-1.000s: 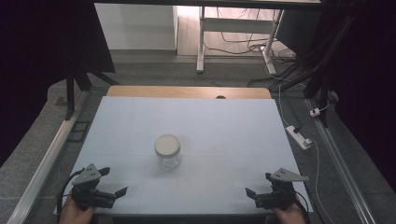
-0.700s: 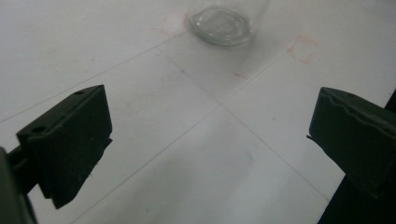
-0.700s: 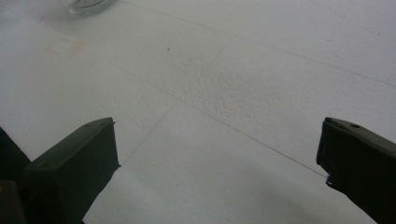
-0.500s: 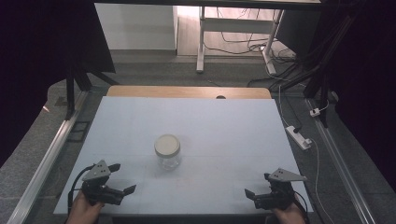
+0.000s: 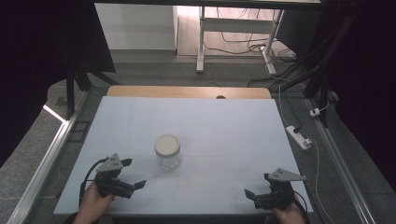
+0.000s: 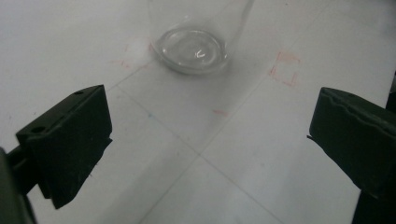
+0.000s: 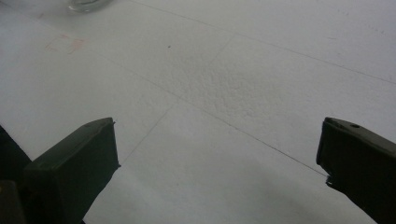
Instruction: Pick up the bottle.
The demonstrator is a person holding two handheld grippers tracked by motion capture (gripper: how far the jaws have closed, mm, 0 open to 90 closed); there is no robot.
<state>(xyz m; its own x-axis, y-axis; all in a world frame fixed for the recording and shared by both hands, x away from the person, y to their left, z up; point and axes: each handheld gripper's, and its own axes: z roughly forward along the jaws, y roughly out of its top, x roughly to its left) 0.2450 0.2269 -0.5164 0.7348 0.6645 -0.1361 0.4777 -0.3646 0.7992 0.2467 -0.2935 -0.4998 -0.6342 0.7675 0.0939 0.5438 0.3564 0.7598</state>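
1. We see the jar (image 5: 167, 151) standing upright near the middle of the white surface (image 5: 224, 126), its pale lid (image 5: 167, 144) on and nothing touching it.
2. Our left gripper (image 5: 122, 184) sits near the jar on its left, jaws wide apart and aimed at its glass base (image 6: 194, 46) (a gap remains).
3. Our right gripper (image 5: 261, 195) rests well apart at the near right edge, jaws also apart and empty.
4. We judge the work barely begun: the approach, the grasp and any handling of the lid are all left.
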